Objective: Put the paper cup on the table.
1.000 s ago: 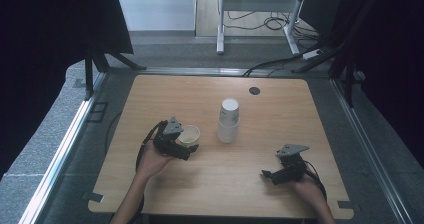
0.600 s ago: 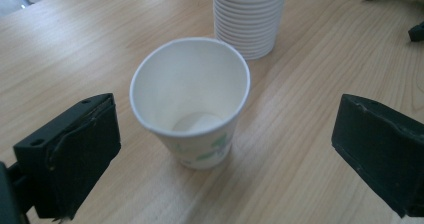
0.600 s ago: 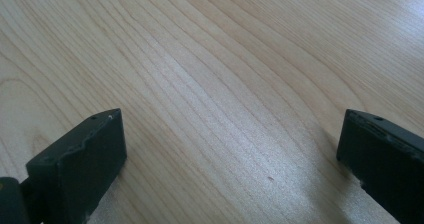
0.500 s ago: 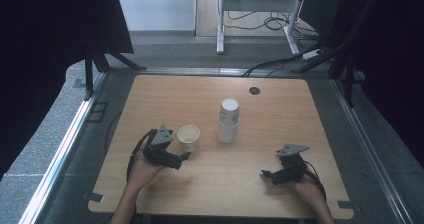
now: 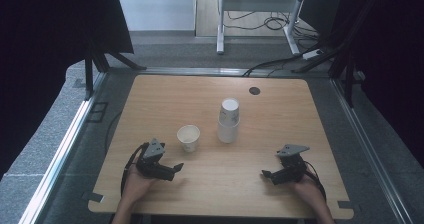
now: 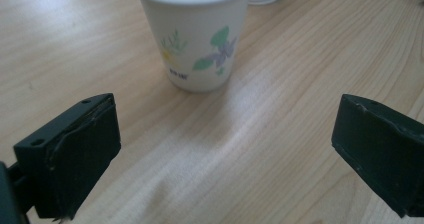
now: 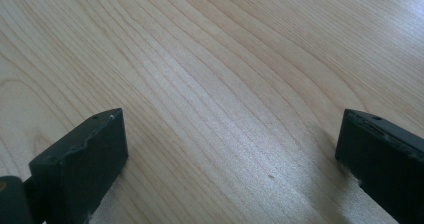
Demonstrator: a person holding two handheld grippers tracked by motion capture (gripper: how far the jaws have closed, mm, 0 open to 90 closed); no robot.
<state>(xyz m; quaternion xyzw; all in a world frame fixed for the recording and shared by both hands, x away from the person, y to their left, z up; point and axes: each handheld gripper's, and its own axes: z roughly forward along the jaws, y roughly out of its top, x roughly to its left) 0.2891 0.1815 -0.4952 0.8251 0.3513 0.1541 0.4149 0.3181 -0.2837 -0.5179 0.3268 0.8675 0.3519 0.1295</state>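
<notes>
White paper cup (image 6: 196, 34) with leaf-and-flower print stands upright, empty-handed, just ahead of the left gripper (image 5: 172, 170), jaws wide apart, right gripper (image 5: 266, 175) likewise spread over bare light-wood table (image 5: 280, 109), grey floor beyond.

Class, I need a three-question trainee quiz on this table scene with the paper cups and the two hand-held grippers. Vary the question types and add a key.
1. True or false: the left hand-held gripper is clamped on the single cup.
2. Which stands farther from the person: A) the single cup, B) the cup stack?
3. Fill in: the right hand-held gripper has its jaws ____ over bare table.

Key:
1. False; its jaws are open and the cup stands apart from them.
2. B
3. open
</notes>
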